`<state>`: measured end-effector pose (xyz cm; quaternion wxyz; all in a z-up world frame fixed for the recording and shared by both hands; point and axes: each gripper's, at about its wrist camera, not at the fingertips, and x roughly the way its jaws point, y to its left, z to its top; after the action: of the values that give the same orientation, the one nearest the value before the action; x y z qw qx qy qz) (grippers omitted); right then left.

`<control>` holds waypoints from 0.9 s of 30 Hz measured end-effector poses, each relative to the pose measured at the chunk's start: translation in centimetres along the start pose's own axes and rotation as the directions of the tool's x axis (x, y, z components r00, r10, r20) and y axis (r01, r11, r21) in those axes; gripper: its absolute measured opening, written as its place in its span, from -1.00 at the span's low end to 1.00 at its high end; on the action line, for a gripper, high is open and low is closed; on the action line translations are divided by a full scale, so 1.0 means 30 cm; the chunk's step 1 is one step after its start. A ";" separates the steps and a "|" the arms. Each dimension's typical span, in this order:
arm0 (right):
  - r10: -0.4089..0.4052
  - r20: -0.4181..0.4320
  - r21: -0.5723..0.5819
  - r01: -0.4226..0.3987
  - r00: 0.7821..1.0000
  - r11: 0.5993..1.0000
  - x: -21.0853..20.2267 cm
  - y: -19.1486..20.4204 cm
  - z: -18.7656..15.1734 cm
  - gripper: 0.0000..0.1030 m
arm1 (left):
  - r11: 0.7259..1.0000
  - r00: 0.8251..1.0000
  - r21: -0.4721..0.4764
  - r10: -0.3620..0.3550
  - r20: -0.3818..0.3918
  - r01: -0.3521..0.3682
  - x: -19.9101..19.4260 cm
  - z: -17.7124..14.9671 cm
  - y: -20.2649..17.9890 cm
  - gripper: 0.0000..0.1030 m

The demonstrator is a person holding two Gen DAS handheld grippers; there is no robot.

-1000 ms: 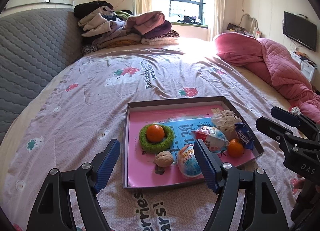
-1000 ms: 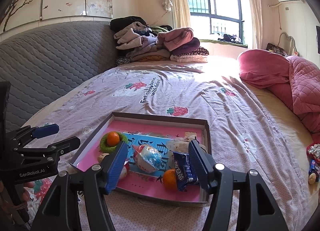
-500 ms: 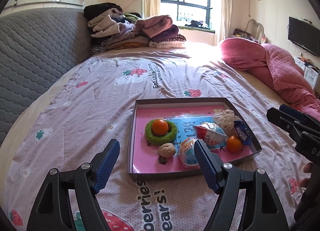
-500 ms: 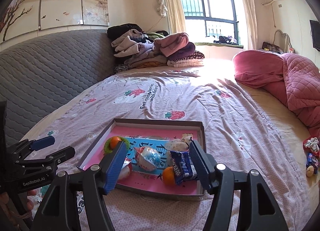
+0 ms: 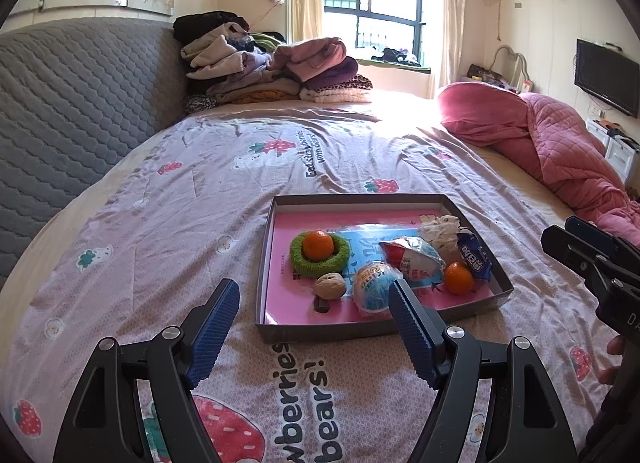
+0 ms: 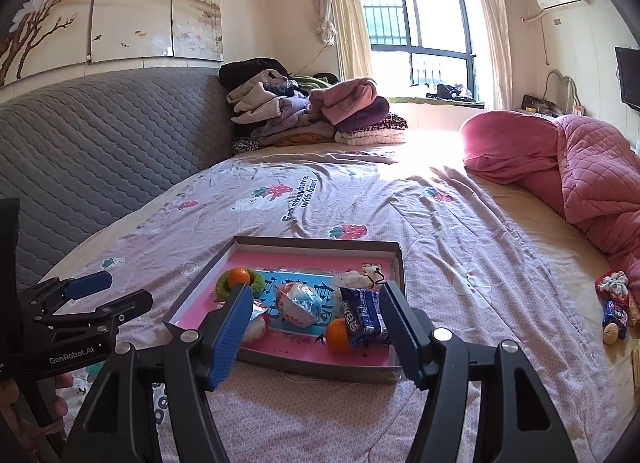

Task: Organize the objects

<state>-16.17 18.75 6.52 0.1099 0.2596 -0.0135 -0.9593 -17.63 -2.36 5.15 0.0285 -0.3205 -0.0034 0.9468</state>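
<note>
Sunlight from the window falls across a bed [image 5: 192,223] covered with a lilac sheet printed with strawberries and bears. Against the grey quilted headboard [image 6: 100,151] lies a heap of folded clothes [image 5: 272,71], and a pink quilt [image 6: 580,167] is bunched along the far right side.

On the middle of the sheet sits a shallow cardboard tray [image 5: 332,329] with a pink and blue lining. Inside it, toward the left, a green ring [image 5: 320,259] holds a small orange [image 5: 318,245] in its hollow. Just in front of the ring lies a walnut [image 5: 329,286], and beside that a round blue-and-white packet [image 5: 374,291]. A red, white and blue wrapped sweet [image 5: 412,259] lies in the middle, a white crumpled thing [image 5: 440,229] behind it. At the right end a second orange [image 5: 459,278] touches a blue snack packet [image 5: 474,257].

Both tongs hover over the sheet on the near side of the tray. The left tongs [image 5: 314,327] stand wide open with nothing between their blue pads. The right tongs [image 6: 316,327] are likewise spread wide and empty, the tray showing through the gap. Each tool appears at the edge of the other's view.

A few more small wrapped things [image 6: 612,303] lie on the bed's right edge, well apart from the tray.
</note>
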 end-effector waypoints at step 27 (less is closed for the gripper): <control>-0.047 -0.046 0.019 0.048 0.998 0.999 0.050 -0.014 -0.131 0.26 | 0.998 0.996 0.019 0.058 -0.074 -0.057 0.098 -0.153 -0.015 0.51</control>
<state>-15.55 18.94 2.33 0.0849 0.2826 -0.0144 -0.9554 -17.15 -1.79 -0.29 0.0039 -0.3555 0.0150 0.9346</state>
